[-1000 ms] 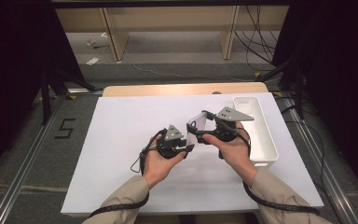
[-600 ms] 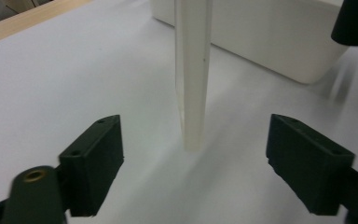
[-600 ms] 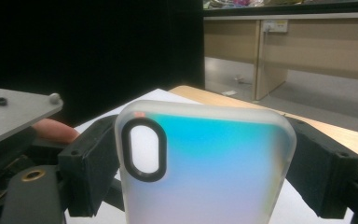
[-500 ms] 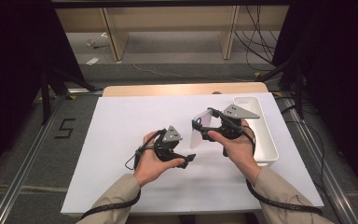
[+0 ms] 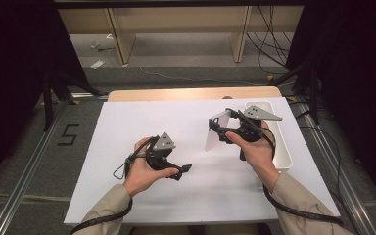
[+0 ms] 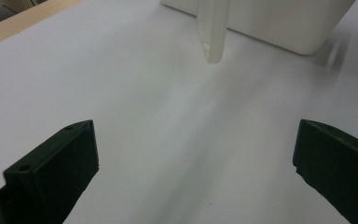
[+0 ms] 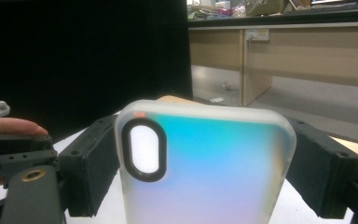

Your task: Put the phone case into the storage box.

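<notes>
Sleeves and forearms come in from the near edge in the high view. Left gripper [image 5: 180, 170] sits low over the white table sheet [image 5: 142, 122], left of centre, jaws spread wide and just been opening, nothing between them; in the left gripper view bare sheet lies between the two black jaws. Right gripper [image 5: 220, 128] is farther back and to the right, raised off the sheet, jaws pinching a translucent phone case [image 5: 215, 132] by its two long edges. Case is upright, lower end hanging clear above the sheet; right gripper view shows its back with the oval camera cutout [image 7: 144, 149] at upper left. Grippers well apart, open sheet between them. Just beside the right hand, a white rectangular tray [image 5: 280, 147] lies along the sheet's right edge; the left gripper view shows the tray wall behind the case. Beyond the sheet, a strip of wooden tabletop [image 5: 191, 94]. Farther off: grey floor, a taped "5" [image 5: 68, 134] at left, wooden furniture legs, cables, dark curtains both sides.
</notes>
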Demonstrator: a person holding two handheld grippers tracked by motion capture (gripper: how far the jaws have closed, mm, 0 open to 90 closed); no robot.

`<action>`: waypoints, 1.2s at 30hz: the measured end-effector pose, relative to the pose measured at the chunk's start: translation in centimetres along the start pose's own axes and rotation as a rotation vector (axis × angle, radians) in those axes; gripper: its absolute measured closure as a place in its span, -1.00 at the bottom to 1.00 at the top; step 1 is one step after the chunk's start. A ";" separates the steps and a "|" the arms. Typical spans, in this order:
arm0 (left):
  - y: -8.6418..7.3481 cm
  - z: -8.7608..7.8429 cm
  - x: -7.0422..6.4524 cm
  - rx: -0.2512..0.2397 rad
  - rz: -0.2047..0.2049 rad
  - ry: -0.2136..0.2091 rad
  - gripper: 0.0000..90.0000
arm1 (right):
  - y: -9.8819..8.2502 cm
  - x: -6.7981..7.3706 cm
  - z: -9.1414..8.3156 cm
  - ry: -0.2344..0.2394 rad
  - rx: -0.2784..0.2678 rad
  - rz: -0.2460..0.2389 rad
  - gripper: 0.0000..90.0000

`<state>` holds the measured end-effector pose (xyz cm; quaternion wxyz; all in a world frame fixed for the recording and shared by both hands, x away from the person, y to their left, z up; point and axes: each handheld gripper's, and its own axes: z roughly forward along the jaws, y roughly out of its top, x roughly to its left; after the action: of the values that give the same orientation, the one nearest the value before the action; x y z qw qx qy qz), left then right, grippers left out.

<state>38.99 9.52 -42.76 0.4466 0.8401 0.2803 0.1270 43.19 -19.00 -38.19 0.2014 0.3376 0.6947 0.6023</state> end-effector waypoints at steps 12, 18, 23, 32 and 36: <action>-0.9 -1.3 0.9 -0.020 -0.007 0.014 -1.00 | 0.2 -0.3 -0.2 -0.009 -0.004 0.006 -0.60; -1.4 -1.8 1.3 -0.018 -0.002 0.021 -1.00 | 0.3 -0.4 -0.3 -0.014 -0.005 0.008 -0.60; -1.6 -2.0 1.5 -0.021 -0.005 0.026 -1.00 | 0.4 -0.6 -0.4 -0.019 -0.011 0.009 -0.60; -2.1 -2.3 1.9 -0.016 -0.006 0.032 -1.00 | 0.5 -0.9 -0.6 -0.027 -0.014 0.011 -0.60; -2.2 -2.3 1.9 -0.016 -0.011 0.035 -0.99 | 0.6 -1.1 -0.8 -0.034 -0.019 0.015 -0.60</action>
<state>38.74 13.18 -43.31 0.4492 0.8326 0.2916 0.1413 43.54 -20.27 -37.56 0.2119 0.3510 0.6829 0.6046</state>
